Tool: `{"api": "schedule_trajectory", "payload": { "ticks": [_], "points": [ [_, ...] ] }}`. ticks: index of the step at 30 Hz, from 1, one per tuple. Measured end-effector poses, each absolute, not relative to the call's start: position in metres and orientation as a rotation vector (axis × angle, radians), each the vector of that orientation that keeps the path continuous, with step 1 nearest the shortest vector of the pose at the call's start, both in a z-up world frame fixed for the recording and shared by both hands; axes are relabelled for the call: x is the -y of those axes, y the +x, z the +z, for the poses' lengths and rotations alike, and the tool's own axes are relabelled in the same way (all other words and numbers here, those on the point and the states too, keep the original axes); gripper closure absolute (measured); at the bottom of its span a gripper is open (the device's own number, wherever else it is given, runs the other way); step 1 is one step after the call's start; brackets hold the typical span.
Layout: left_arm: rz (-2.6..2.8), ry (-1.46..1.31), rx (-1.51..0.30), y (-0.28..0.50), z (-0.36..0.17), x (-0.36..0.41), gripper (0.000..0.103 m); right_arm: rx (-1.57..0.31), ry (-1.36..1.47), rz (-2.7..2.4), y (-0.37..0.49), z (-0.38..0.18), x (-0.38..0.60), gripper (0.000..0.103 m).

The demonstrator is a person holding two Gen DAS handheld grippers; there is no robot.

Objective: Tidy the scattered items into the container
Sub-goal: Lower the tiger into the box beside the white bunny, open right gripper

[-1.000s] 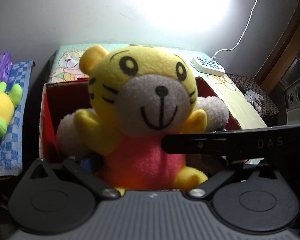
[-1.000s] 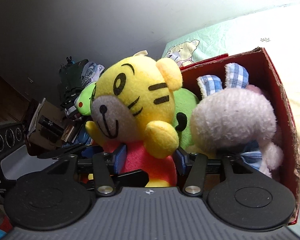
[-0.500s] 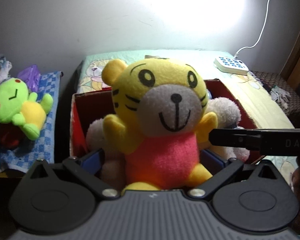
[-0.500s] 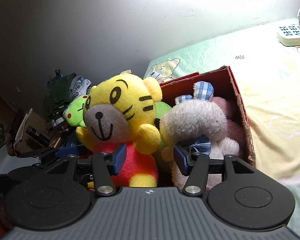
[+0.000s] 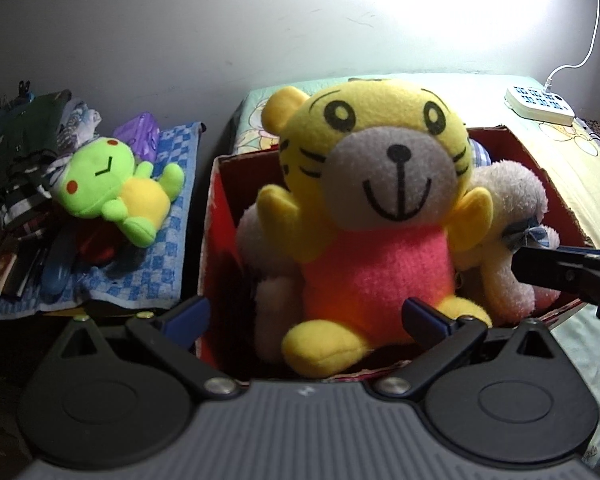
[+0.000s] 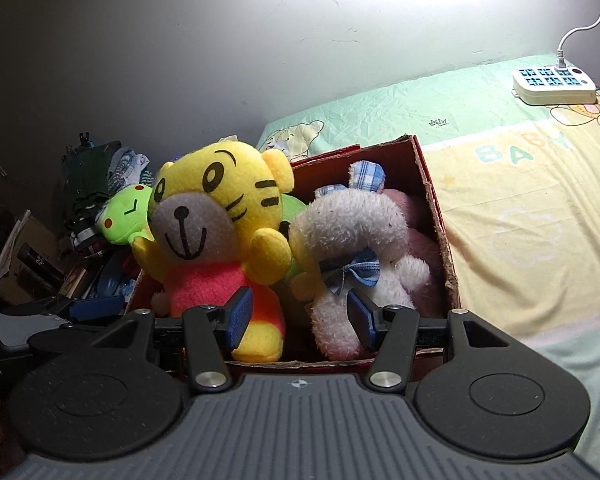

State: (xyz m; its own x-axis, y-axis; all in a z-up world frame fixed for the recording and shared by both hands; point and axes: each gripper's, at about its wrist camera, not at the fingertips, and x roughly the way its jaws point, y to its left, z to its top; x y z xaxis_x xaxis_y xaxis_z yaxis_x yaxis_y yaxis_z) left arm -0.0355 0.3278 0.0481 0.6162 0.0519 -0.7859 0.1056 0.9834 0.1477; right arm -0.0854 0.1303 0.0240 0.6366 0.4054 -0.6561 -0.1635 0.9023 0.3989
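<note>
Left wrist view: the left gripper (image 5: 304, 316) is seen spread wide and empty at the bottom centre, its blue pads clear of the yellow tiger plush (image 5: 374, 216), which sits upright in the red cardboard box (image 5: 214, 216) mid-frame. Right wrist view: the right gripper (image 6: 298, 316) is likewise parted and empty. Perched atop the white bunny plush (image 6: 356, 248), the tiger is judged likely to topple out, while the green frog plush (image 5: 116, 184) at centre left, on the checked blue towel (image 5: 172, 248), remains outside.

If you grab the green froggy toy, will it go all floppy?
Probably yes. The green frog plush looks like soft stuffed fabric, sprawled with limbs splayed on the checked blue towel, so it should squash and droop. It's likely light, and its fuzzy surface shouldn't slip or roll.
</note>
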Motion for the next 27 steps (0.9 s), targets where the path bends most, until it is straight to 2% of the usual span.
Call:
{"api": "schedule_trajectory", "payload": {
  "ticks": [18,27],
  "points": [
    [0.007,0.214,-0.901,-0.058,0.055,-0.316,0.001,-0.816,0.283,0.261,-0.11,0.034,-0.131,0.046],
    [0.063,0.189,-0.933,-0.055,0.055,-0.325,0.001,-0.825,0.274,0.247,-0.108,0.034,-0.137,0.043]
  ]
}}
